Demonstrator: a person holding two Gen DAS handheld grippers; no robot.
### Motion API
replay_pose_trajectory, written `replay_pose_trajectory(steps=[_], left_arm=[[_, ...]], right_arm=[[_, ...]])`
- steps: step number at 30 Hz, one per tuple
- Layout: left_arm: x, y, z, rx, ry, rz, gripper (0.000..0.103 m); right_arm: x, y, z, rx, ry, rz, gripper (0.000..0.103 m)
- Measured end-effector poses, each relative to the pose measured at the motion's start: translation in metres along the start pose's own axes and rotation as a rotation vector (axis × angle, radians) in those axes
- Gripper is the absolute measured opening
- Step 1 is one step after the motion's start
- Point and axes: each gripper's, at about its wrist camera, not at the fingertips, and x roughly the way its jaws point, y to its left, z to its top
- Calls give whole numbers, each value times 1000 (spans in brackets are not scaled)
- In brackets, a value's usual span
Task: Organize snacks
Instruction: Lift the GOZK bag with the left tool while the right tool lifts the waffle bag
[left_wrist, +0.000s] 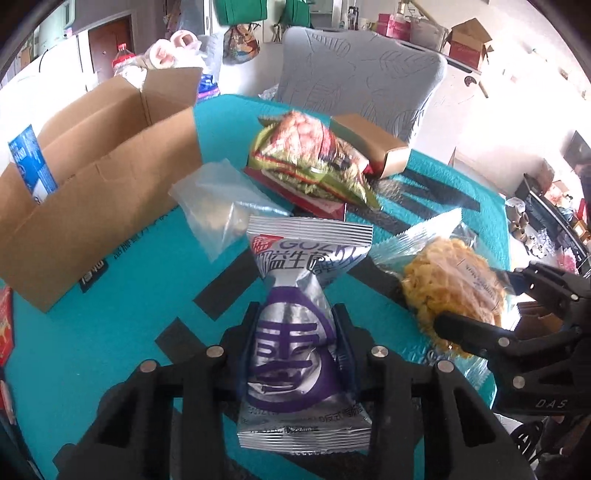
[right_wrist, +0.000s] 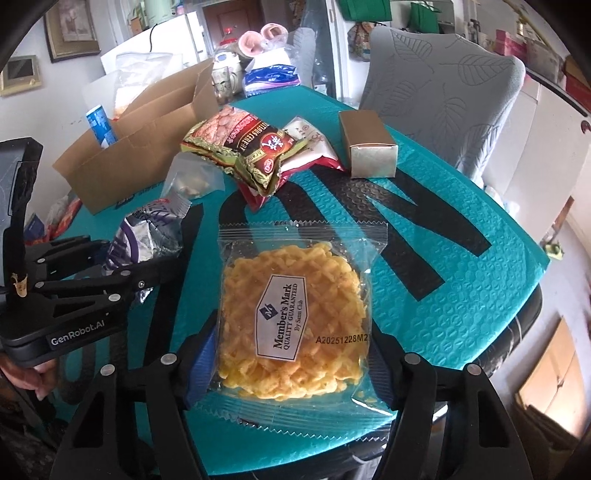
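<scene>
Desk under teal padded sheet. Cardboard box at far left, open, contents mostly hidden. Clear packet of yellow crisps near desk's front edge: light, brittle inside, film slippery; grip sides gently. Right tool straddles it, pads at both edges; real squeeze hard to judge. Silver-purple pouch: soft, crinkly, light; left tool pinches its waist, foil buckled. Green-red snack bags piled beyond, lower ones half covered.
</scene>
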Motion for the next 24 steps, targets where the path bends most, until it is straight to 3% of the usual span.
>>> replay_pose_trajectory(steps=[5, 14, 24], left_arm=[[-18, 7, 0, -22, -21, -17, 38], [-45, 21, 7, -52, -88, 0, 38], [-93, 36, 29, -73, -238, 57, 38]], right_arm=[[-11, 1, 2, 30, -25, 88, 70], [-31, 16, 18, -10, -82, 139, 70], [-49, 49, 57, -122, -184, 216, 70]])
